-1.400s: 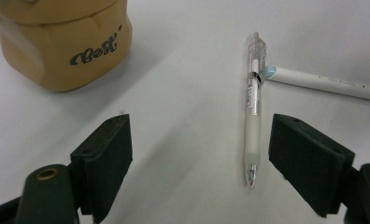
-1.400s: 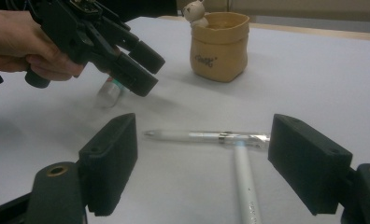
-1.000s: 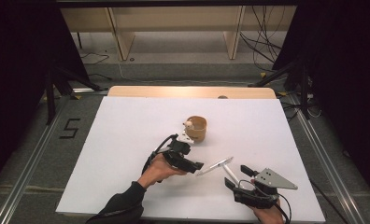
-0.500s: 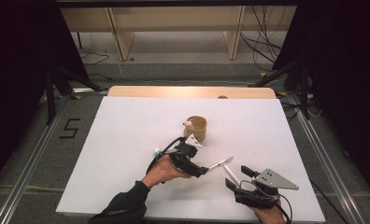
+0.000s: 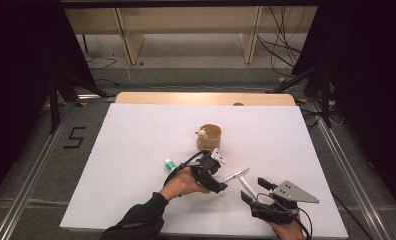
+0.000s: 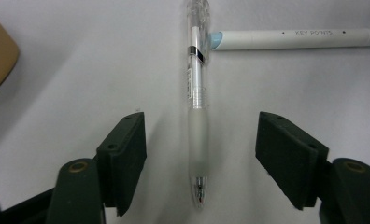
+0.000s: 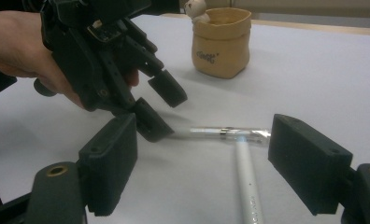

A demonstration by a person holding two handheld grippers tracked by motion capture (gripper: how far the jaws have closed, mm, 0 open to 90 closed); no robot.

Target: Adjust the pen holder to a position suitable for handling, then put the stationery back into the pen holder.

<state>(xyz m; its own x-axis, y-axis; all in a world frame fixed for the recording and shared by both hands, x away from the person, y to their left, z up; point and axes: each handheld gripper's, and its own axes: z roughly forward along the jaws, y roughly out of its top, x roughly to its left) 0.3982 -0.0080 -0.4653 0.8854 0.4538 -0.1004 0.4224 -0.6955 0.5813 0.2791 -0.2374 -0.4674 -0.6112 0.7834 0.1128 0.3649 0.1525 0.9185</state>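
The white table (image 5: 136, 150) carried every item. Beyond the left hand-held gripper (image 5: 221, 186) stood a tan pouch-shaped holder (image 5: 209, 136), upright, with a small pale figure (image 5: 202, 133) at its rim; the rest of its contents could not be made out. In the right gripper view the holder (image 7: 222, 42) stood well beyond both hand-held grippers.

The left hand-held gripper (image 6: 199, 154), grasped in the person's left hand (image 5: 183, 182), pointed downward and toward the right hand-held gripper (image 5: 253, 189). Its jaws stood apart, having just been closing, and straddled the grip end of a clear pen (image 6: 197, 121) lying flat on the table; neither pad touched the pen. The pen's tip lay nearest the jaws.

The right hand-held gripper (image 7: 202, 158) rested low, near the table edge, jaws wide apart and holding nothing. A white pen (image 7: 248, 182) lay between its jaws and ran away from them to meet the clear pen (image 7: 230, 133) crosswise. In the left gripper view the white pen (image 6: 295, 39) lay beyond the jaws, its pale blue end just beside the clear pen's clip.

A small green-capped item (image 5: 169, 164) lay just beside the left hand.
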